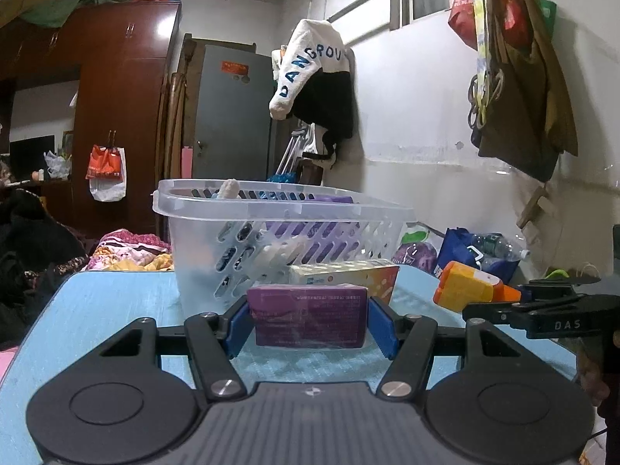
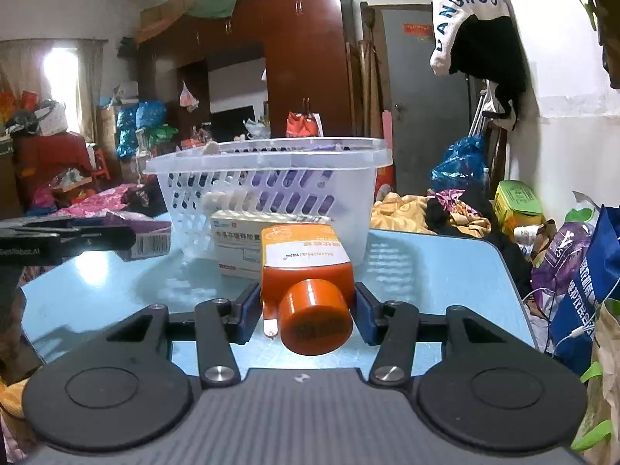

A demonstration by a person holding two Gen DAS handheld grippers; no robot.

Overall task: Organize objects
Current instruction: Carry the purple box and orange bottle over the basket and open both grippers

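The left gripper pinches a purple box above the blue table, just short of the clear basket. The right gripper clamps an orange bottle, with bare tabletop to its right up to the rounded table edge.

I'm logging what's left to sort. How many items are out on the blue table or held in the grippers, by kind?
Boxes: 2, purple box and white box
Bottles: 1, orange bottle
Baskets: 1, clear basket
Total: 4
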